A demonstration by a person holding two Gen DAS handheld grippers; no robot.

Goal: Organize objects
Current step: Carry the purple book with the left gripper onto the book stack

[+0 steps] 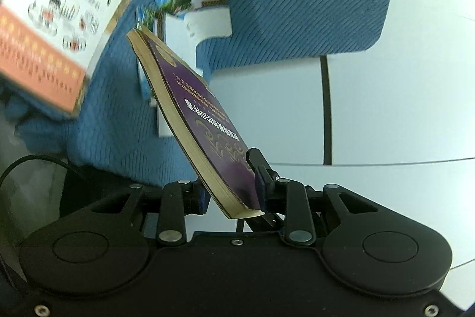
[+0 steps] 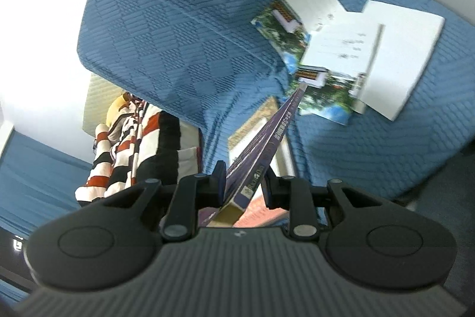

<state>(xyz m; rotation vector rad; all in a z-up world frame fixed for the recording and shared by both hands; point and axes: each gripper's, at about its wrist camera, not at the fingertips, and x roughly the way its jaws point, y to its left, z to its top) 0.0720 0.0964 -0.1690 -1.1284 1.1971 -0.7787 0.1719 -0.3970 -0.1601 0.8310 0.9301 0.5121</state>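
A purple book [image 1: 190, 115] is pinched by the left tool [image 1: 233, 192], with one pad on the cover and the other against the underside near the lower corner; the book is tilted, its yellowed page edge facing left and its far end pointing up and away. In the right wrist view a purple book [image 2: 261, 144] is likewise clamped edge-on by the right tool [image 2: 242, 186], its spine running forward and upward. Whether both tools hold the same book cannot be told. Behind, several booklets with green and blue pictures [image 2: 323, 88] and white covers [image 2: 406, 55] are seen lying overlapped on a blue quilted sofa [image 2: 184, 28]. In the left wrist view a blurred cookbook with an orange band [image 1: 56, 17] is seen at upper left against the blue fabric. A red, black and white striped cloth [image 2: 130, 144] is seen at the left of the right wrist view
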